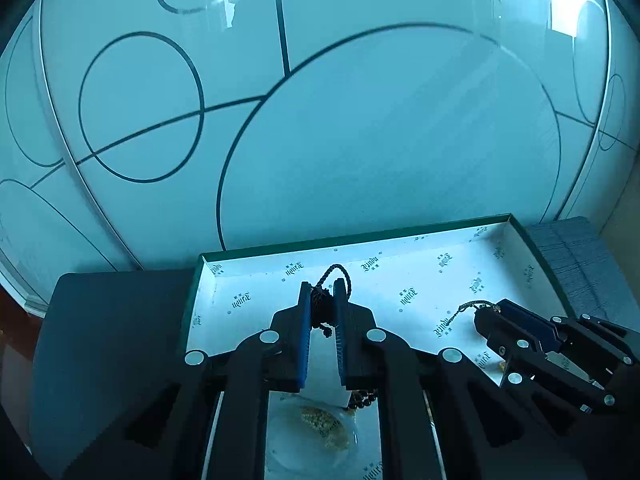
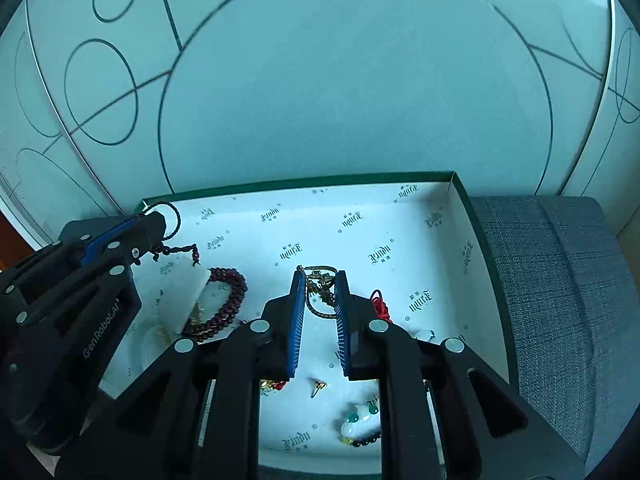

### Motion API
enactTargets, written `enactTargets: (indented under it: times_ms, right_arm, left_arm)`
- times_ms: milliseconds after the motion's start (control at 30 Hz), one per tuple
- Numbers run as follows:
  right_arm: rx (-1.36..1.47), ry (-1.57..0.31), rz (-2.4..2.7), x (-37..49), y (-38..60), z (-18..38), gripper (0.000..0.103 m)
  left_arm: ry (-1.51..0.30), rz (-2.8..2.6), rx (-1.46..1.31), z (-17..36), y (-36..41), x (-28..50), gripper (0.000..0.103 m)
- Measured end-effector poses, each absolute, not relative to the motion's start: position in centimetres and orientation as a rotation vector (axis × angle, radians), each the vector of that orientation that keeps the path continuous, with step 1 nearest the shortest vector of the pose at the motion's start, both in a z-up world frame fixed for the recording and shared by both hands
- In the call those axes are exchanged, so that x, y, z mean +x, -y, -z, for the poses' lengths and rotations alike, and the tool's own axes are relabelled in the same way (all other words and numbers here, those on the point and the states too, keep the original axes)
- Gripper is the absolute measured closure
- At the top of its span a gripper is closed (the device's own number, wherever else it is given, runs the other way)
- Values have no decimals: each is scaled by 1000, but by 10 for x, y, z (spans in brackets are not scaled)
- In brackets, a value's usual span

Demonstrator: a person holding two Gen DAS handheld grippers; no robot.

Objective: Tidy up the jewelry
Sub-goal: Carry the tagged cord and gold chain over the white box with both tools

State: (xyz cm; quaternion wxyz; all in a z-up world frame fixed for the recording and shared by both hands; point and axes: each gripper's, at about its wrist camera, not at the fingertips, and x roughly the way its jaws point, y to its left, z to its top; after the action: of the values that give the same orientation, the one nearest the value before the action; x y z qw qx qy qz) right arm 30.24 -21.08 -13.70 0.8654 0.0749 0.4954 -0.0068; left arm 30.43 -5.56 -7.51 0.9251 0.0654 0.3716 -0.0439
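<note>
My left gripper (image 1: pixel 323 290) is shut on a dark twisted cord (image 1: pixel 336 274) whose loop sticks out past the blue pads. A white slab pendant (image 2: pixel 192 288) hangs from that cord and rests in the box. Seen from the right wrist view, the left gripper (image 2: pixel 158 220) is at the box's far left corner. My right gripper (image 2: pixel 320 280) is shut on a bronze chain necklace (image 2: pixel 320 308) over the middle of the box, and in the left wrist view the right gripper (image 1: pixel 486 314) has the chain (image 1: pixel 460 312) trailing from its tip. The green-rimmed box (image 2: pixel 300 182) has a white printed lining.
In the box lie a dark red bead bracelet (image 2: pixel 226 300), a red knotted cord (image 2: pixel 380 304), a small gold pin (image 2: pixel 316 388), a white and green bead piece (image 2: pixel 356 420) and a clear bag with pale gold beads (image 1: pixel 320 426). Grey fabric (image 2: pixel 560 280) flanks the box; a frosted glass wall stands behind.
</note>
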Motion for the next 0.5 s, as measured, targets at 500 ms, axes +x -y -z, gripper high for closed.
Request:
enactTargets:
  times_ms: [500]
  right_arm:
    - [175, -1068, 37, 311, 213, 159, 69]
  left_arm:
    - [-848, 61, 113, 106, 51, 322, 75]
